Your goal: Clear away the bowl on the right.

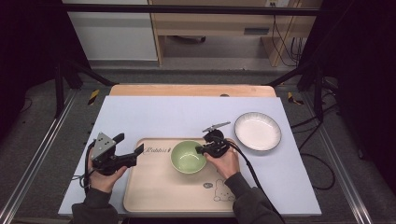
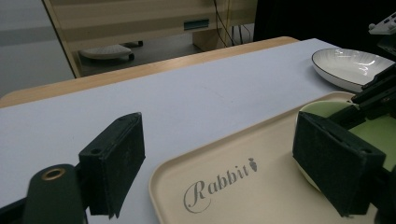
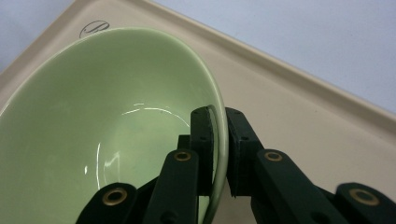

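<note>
Right now the right hand-held gripper (image 3: pixel 219 154) pinches the rim of the green bowl (image 1: pixel 188 157), one jaw inside the wall and one outside. Beneath it, the bowl sits on the beige tray (image 1: pixel 154 186), close to the "Rabbit" lettering (image 2: pixel 219 181). Beyond and to its outer side, a white plate (image 1: pixel 258 131) rests on the pale worktop (image 1: pixel 177 116), apart from the tray. The left hand-held gripper (image 1: pixel 125 148) hovers at the tray's left edge, jaws spread wide and holding nothing.
</note>
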{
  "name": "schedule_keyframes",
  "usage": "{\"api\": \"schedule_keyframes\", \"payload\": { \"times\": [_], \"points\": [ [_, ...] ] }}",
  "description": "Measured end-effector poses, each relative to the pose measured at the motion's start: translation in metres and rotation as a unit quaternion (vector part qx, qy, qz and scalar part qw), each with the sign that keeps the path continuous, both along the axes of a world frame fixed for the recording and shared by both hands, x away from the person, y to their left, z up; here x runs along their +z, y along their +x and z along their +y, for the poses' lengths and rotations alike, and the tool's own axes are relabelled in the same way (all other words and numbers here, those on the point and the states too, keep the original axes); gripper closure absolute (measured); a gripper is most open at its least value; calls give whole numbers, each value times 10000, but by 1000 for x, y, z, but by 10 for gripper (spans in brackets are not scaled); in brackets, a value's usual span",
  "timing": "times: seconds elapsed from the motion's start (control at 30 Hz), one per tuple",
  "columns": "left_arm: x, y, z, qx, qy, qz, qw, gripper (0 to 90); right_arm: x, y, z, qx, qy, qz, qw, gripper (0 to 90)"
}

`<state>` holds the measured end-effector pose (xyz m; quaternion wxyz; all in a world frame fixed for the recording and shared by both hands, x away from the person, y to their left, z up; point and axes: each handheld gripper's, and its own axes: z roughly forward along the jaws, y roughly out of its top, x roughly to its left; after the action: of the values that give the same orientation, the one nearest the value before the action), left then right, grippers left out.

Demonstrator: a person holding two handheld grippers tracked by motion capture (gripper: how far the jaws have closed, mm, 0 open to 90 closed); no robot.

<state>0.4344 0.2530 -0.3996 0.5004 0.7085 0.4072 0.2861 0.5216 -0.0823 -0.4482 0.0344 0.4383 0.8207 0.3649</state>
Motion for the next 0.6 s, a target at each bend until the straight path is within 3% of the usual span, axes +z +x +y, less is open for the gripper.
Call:
{"api": "schedule_keyframes", "payload": {
  "times": [0.27,0.43,0.6],
  "points": [
    [0,0,0,1,-4,0,10000,163,1,0,0,-41,-7,-12,10000,785],
    [0,0,0,6,-16,-3,10000,163,7,-2,-4,-33,-38,-392,9992,662],
    [1,0,1,8,-16,-8,10000,164,18,-7,-10,-137,59,-764,9970,474]
  ]
}}
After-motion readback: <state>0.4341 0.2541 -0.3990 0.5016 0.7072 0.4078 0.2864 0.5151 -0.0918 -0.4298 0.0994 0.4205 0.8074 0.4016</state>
